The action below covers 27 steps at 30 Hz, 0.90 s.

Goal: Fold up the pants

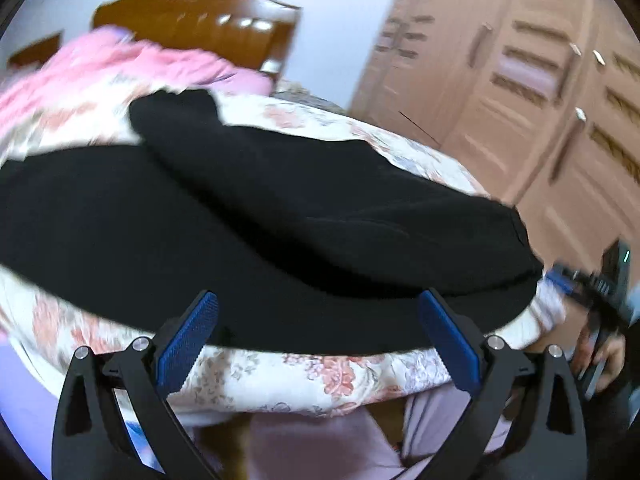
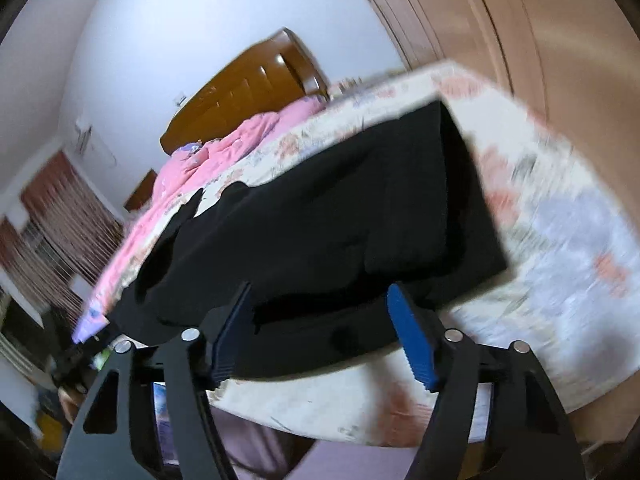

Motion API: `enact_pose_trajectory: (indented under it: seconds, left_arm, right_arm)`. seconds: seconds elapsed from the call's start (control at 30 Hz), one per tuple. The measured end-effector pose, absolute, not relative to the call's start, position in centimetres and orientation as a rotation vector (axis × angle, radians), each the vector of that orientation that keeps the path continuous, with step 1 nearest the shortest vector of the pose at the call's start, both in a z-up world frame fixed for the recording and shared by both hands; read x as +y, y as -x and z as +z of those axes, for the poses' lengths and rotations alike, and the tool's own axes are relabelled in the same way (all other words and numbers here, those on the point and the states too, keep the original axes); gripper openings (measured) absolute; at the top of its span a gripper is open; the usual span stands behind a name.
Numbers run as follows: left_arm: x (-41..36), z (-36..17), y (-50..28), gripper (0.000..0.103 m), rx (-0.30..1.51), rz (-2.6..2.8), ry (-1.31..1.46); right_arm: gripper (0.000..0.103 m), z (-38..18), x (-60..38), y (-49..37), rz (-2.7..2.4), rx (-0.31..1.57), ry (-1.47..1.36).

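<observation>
- A bed (image 1: pixel 320 380) with a floral sheet carries one pair of black pants (image 1: pixel 260 232), spread across its near edge, one leg running back toward the headboard (image 1: pixel 200 24).
- Pink bedding (image 1: pixel 132 64) is bunched at the bed's far end, below the wooden headboard; a white wall rises behind it.
- A peach-coloured wardrobe (image 1: pixel 520 80) with panelled doors stands along the bed's right side; striped curtains (image 2: pixel 60 216) show at the room's left in the right wrist view.
- The left gripper (image 1: pixel 318 336) hovers over the bed's near edge, its jaws spread wide with blue pads level with the hem of the pants, pinching nothing.
- The right gripper (image 2: pixel 318 332) sits at the near edge too, by the folded end of the pants (image 2: pixel 340 220); its jaws stand apart and grip no cloth.
- Both views are motion-blurred.
- Count: one pair of pants, two grippers, one bed.
</observation>
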State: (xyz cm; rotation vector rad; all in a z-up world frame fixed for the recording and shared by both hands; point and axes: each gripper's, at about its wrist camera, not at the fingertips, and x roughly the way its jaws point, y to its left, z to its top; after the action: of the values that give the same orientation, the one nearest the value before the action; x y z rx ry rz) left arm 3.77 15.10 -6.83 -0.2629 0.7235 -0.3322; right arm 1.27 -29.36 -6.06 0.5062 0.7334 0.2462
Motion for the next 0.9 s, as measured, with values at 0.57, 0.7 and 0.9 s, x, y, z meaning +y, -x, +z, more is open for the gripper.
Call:
enact_pose_trajectory:
  seconds: [0.57,0.7,0.9]
  left_arm:
    - [17.7,-6.0,-8.9,0.101,0.769,-0.249,0.389]
    - [16.9,-4.9,-14.1,0.101,0.822,-0.146,0.362]
    - [15.5,-6.0,-21.1,0.035,0.995,0.031,0.148]
  right_arm:
    - [0.028,-8.9,-29.3,-3.2,0.112,0.697,-0.687]
    - [0.028,-8.8,-29.3,-3.2,0.116,0.709,-0.673]
    - [0.027,-8.3,-29.0,-3.5,0.111,0.718,-0.644]
